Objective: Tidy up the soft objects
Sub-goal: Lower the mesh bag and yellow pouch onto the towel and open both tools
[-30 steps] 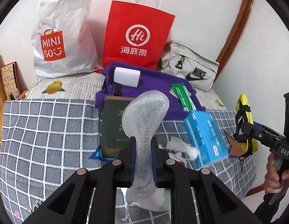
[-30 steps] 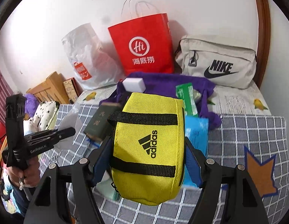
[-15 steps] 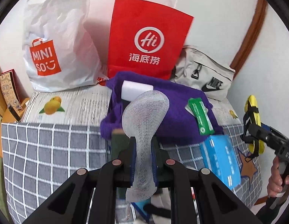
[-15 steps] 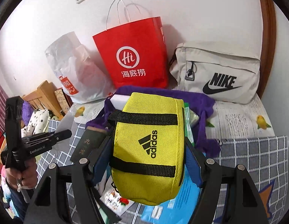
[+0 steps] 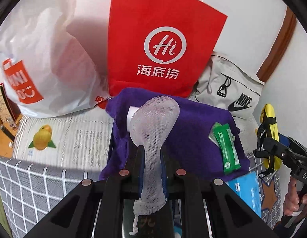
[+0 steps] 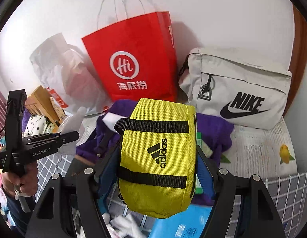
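- The left gripper is clenching a white mesh pouch, squeezed thin between the jaws, its top bulging out above them and a little drawstring dangling underneath.
- The right gripper is grasping a yellow adidas pouch across its width, jaws wide but pressing on both sides.
- Both pouches are hanging in the air above a purple cloth that's lying in front of the bags along the wall.
- My guess is they're heading for one of those bags. To do it well: keep both grips tight, come in above the bag's mouth and let go only once the pouch is inside the rim. The red paper bag is standing upright but looks light, so bumping it could tip it.
- The mesh one is floppy, so it'll probably need lowering in, not dropping.
- Count: two pouches held, three bags at the back (red paper bag, white plastic bag, grey Nike bag), one green packet on the cloth, one blue box just beside it.
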A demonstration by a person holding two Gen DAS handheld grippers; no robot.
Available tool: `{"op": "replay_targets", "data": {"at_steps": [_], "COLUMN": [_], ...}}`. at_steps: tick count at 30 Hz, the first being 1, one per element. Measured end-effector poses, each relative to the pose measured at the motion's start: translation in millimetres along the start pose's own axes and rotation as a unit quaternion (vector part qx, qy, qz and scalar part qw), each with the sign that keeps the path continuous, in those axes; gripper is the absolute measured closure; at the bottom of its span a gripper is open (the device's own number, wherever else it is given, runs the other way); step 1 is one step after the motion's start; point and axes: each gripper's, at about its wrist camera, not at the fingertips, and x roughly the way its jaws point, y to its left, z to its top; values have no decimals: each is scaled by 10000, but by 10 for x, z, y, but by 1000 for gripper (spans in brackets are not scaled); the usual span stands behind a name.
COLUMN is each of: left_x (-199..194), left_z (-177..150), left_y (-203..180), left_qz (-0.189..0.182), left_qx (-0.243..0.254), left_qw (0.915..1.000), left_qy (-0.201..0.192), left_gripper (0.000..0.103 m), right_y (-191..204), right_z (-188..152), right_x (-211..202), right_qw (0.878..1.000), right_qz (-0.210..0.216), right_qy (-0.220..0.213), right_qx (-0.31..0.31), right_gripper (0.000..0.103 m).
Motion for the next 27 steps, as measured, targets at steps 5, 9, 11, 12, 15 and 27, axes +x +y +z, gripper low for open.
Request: {"op": "replay_targets", "data": {"at_steps": [5, 9, 11, 12, 15, 27], "left_x": [210, 309, 317, 328, 374, 677], "left_z": [67, 88, 89, 90, 91, 49], "left_y": [32, 64, 100, 114, 132, 47], "left_qz": [-79, -65, -89, -99, -92, -2], "left_qx": [-93, -37, -45, -44, -9, 21], "left_qw": [9999, 9997, 9997, 9996, 9994, 9986], "left_qy": [116, 224, 218, 247, 346, 533], "left_gripper": [89, 89, 89, 89, 89, 89], "right_y": [-82, -111, -100, -87, -72, -87], "right_z": [121, 92, 66, 55, 27, -89], "right_x": [279, 547, 677, 712, 819, 1096], "right_qw": [9999, 9992, 9982, 9978, 9969, 9924], "right_qz": [-20, 25, 63, 56, 22, -213], "right_qy": [157, 389, 596, 640, 754, 1172], "right_qx": [13, -30, -99, -139, -215, -300], "right_gripper": [31, 31, 31, 31, 31, 31]}}
